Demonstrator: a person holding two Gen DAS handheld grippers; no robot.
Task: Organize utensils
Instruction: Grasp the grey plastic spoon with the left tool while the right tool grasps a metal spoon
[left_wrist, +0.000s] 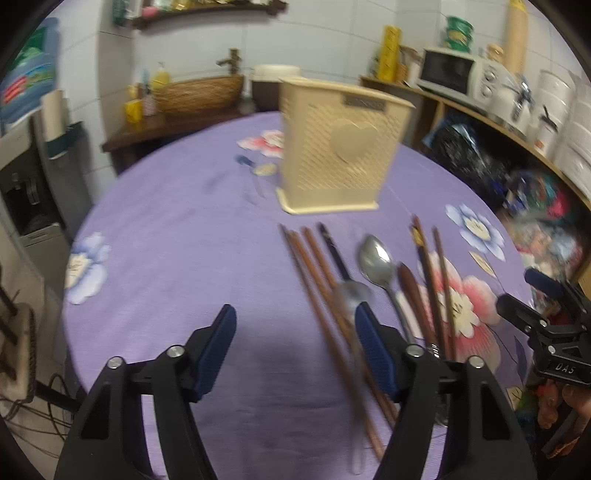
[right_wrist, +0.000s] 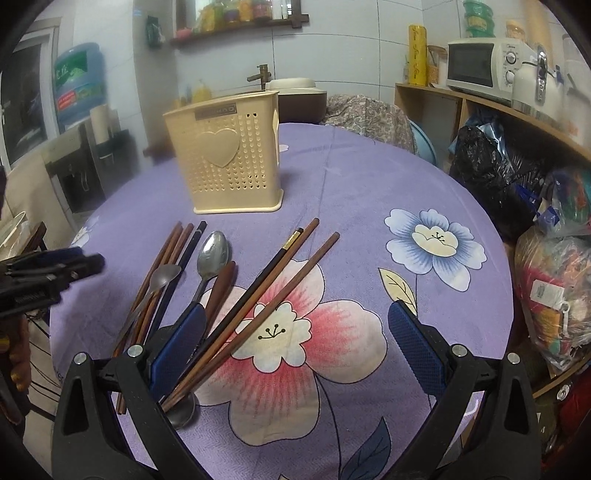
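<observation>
Kitchen corner with a round table under a purple floral tablecloth (right_wrist: 362, 192), microwave (right_wrist: 480, 64) on the shelf behind. A beige perforated utensil holder (right_wrist: 225, 155) with a heart on the front stands upright at the far side, looks empty from here, though I can't see inside it. All the utensils lie loose in front of it: a bunch of brown chopsticks (right_wrist: 162, 258), a steel spoon (right_wrist: 210, 258), a smaller spoon (right_wrist: 162, 277) across the chopsticks, a wooden spoon (right_wrist: 221, 284), and more chopsticks (right_wrist: 291, 273) fanned out to the right. Nothing's sorted yet, I'd say.

Left gripper (left_wrist: 295, 347) hovers with its jaws wide apart, holding nothing. Right gripper (right_wrist: 295, 347) is spread wide and empty too, low over the handle ends, probably lining up for a first grab.
</observation>
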